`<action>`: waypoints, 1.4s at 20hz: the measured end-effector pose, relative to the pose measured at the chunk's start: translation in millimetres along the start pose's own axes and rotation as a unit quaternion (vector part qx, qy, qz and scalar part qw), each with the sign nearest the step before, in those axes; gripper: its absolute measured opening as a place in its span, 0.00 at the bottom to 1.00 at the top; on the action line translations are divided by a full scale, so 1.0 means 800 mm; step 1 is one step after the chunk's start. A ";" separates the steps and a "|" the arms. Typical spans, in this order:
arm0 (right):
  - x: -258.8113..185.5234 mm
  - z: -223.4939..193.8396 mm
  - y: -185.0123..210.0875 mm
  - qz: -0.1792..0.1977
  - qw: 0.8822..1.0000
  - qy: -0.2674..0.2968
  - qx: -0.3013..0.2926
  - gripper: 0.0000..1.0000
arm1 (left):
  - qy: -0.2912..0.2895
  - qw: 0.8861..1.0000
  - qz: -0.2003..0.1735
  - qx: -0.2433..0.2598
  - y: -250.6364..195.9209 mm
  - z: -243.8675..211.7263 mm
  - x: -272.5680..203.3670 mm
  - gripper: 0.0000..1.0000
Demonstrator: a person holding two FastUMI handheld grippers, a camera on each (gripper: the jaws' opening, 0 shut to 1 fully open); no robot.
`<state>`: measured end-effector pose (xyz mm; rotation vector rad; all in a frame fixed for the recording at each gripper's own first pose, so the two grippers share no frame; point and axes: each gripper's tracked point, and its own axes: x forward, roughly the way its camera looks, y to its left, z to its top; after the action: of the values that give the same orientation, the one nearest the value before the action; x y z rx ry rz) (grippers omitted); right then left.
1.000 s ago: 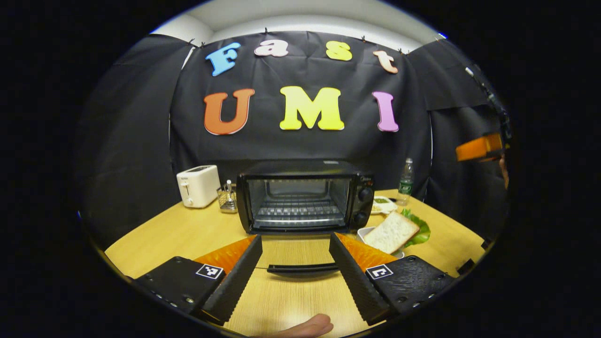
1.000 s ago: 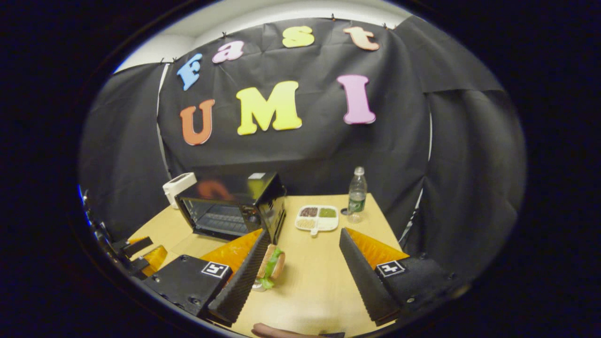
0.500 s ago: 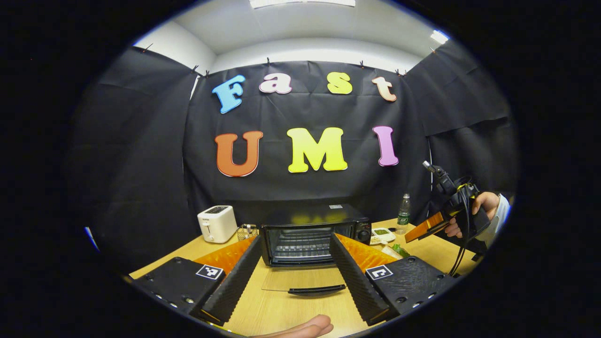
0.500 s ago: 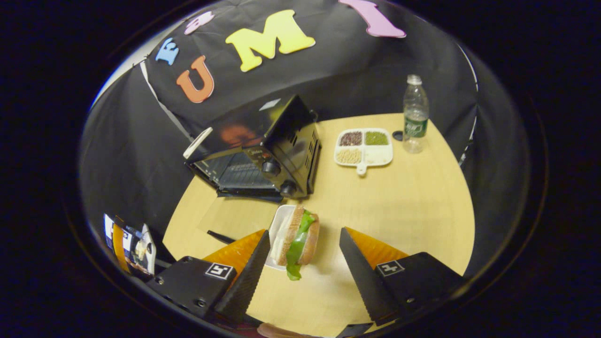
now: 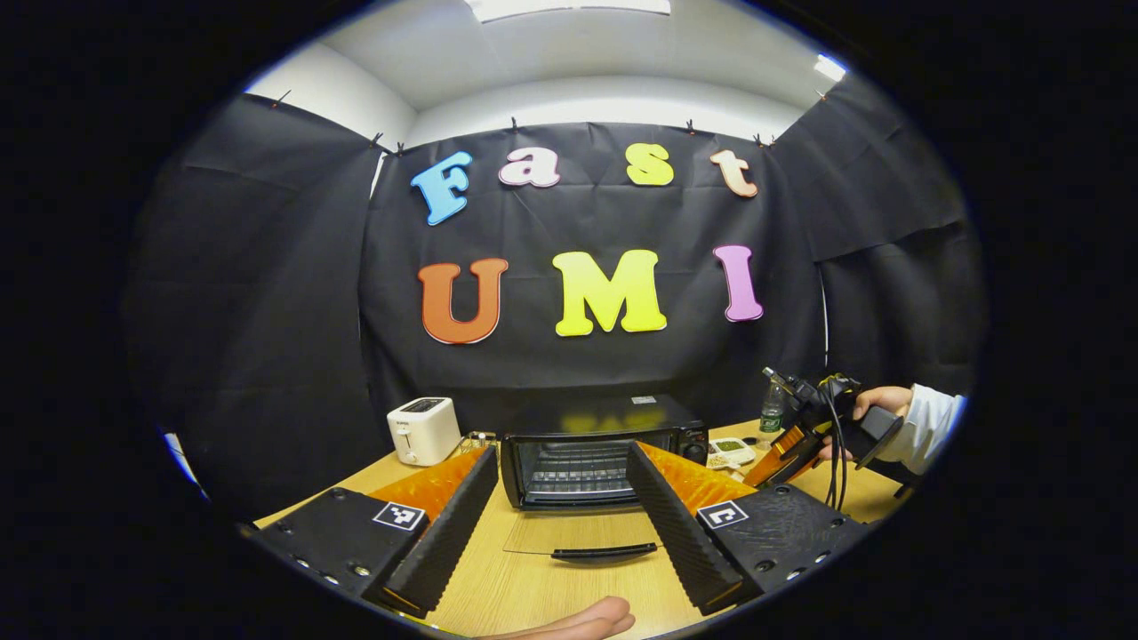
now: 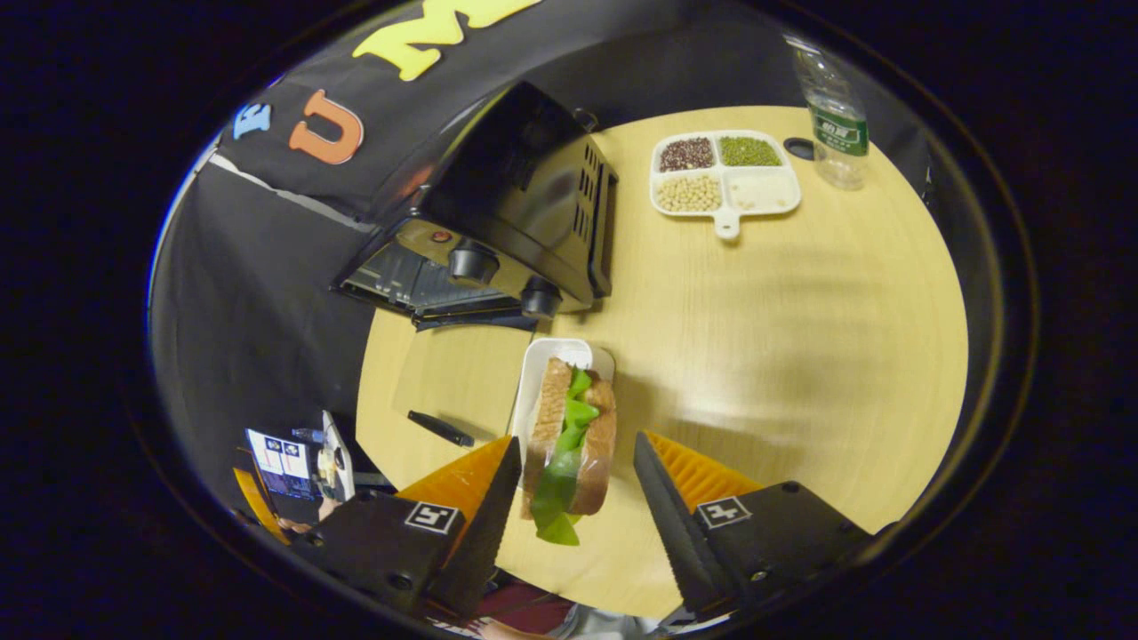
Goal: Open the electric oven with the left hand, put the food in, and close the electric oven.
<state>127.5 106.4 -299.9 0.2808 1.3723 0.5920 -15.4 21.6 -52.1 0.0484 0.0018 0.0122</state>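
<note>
The black electric oven [image 5: 578, 458] stands mid-table with its glass door [image 5: 578, 533] folded down flat, handle [image 5: 605, 553] toward me. My left gripper [image 5: 560, 520] hangs back from the door, open, holding nothing. In the right gripper view I look down on a sandwich [image 6: 569, 436] of bread and green lettuce, standing on edge in a white dish [image 6: 556, 360] beside the oven [image 6: 511, 209]. My right gripper [image 6: 578, 444] is open, one finger on each side of the sandwich. The right gripper [image 5: 796, 444] is also seen from the left gripper view, low at the oven's right, held by a hand [image 5: 880, 402].
A white toaster [image 5: 422, 429] stands left of the oven. Behind the sandwich lie a divided tray of beans [image 6: 725, 173] and a water bottle [image 6: 831, 116]. Bare wooden table [image 6: 800, 338] spreads right of the dish. The left gripper [image 6: 293, 462] sits off the table's near-left edge.
My left gripper drew back from the open door and tilted upward. My right gripper tipped downward and came in over the sandwich, which now sits between its open fingers.
</note>
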 end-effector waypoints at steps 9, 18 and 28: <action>0.006 -0.007 0.015 0.034 0.999 0.011 0.023 0.37 | 0.011 1.000 -0.016 -0.020 -0.021 -0.010 0.009 0.95; -0.053 -0.031 0.055 0.053 0.990 -0.105 0.074 0.35 | -0.002 1.000 -0.010 -0.027 0.012 -0.005 -0.032 0.95; -0.007 -0.068 0.171 0.152 0.928 -0.286 0.181 0.35 | -0.010 0.998 -0.021 -0.053 0.057 -0.020 -0.082 0.95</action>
<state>42.9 208.0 -235.0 0.9073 0.8607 0.4532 -81.3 67.0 -65.7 -0.0580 -0.0188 -0.0302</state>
